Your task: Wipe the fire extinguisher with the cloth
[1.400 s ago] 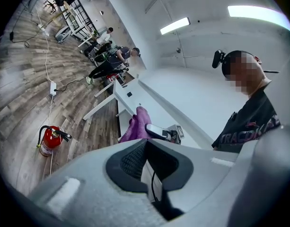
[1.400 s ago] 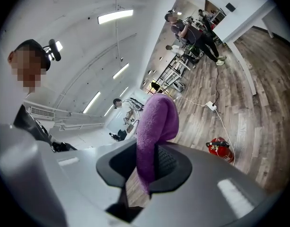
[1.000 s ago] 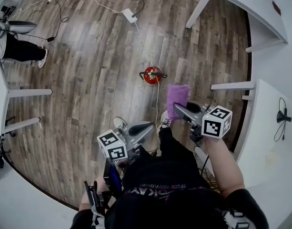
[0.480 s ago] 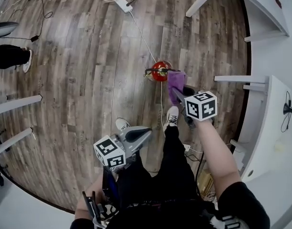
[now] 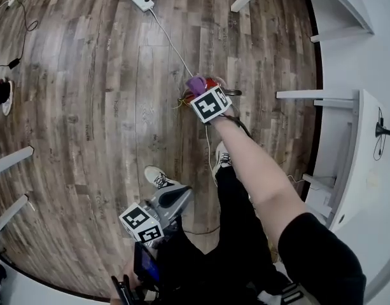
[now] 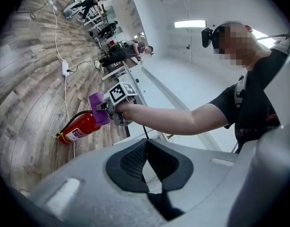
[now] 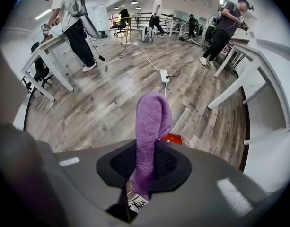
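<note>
On the wood floor [image 5: 105, 107], just ahead of the shoes [image 5: 158, 178], the red fire extinguisher [image 6: 78, 129] stands upright with a white cable [image 5: 175, 43] running past it. The purple cloth [image 7: 152, 126] is at its top end; no view confirms contact.

Right gripper [image 5: 200, 93] points steeply down. Its jaws are closing with the cloth pinched between the pads, and a long fold stands free beyond them. Left gripper [image 6: 145, 164] hangs low and well apart, jaws together, nothing in them.

Note for the wipe, my judgement: lay the free fold flat on the red body, stroke downward with light pressure, and stay off the black hose [image 6: 71, 119] so nothing tips.
</note>
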The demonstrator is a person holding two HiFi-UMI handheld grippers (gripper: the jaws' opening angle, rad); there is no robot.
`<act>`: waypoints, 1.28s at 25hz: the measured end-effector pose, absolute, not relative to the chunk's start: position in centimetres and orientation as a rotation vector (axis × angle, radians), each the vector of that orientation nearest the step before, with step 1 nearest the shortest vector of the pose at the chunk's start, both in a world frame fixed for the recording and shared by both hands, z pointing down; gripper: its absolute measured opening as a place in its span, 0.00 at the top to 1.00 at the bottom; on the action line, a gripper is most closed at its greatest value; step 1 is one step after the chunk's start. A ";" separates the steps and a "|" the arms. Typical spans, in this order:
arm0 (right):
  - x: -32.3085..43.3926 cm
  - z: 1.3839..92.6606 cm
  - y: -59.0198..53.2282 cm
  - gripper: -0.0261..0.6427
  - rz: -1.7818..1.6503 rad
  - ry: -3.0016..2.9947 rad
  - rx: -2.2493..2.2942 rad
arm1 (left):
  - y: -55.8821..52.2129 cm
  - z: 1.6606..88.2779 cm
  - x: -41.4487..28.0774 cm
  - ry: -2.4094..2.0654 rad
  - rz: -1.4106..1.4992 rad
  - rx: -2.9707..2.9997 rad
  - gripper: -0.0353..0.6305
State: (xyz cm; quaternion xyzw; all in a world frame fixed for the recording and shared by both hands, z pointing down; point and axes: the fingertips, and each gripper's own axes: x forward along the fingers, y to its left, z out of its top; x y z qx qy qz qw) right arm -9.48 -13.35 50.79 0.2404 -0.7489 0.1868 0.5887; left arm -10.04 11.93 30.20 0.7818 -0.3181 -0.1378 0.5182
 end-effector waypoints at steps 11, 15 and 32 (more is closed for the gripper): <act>-5.3 52.3 -15.4 0.86 0.415 -1.649 0.573 | 11.2 31.4 -8.2 -0.772 -0.405 1.828 0.95; -0.3 50.5 -16.2 0.86 0.412 -1.625 0.618 | 10.2 31.0 -6.0 -0.722 -0.407 1.845 0.95; 5.6 48.5 -17.0 0.86 0.682 -1.821 0.626 | 7.8 32.0 -0.5 -0.682 -0.381 1.840 0.95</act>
